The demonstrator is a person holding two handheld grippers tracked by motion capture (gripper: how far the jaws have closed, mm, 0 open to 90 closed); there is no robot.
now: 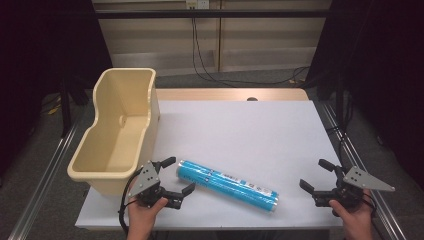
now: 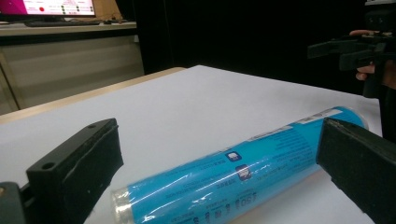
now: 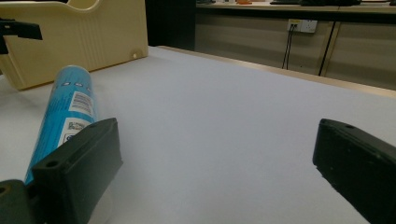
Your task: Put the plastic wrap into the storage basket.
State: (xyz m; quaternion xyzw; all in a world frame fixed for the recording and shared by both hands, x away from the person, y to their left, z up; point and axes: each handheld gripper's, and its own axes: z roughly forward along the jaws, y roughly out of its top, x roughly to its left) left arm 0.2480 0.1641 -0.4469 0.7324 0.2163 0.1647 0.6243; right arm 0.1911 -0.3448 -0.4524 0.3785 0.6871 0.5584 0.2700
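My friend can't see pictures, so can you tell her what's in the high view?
A blue roll lies on its side on a white table, between two hand-held grippers. The left gripper is open, close to the roll's near end; the right gripper is open, farther off. An empty cream plastic bin stands at the table's left edge.

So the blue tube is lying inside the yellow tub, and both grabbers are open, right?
Not quite. The blue tube lies on the white table, outside and beside the yellow tub, as the high view shows. The rest holds: the left gripper and the right gripper are both open.
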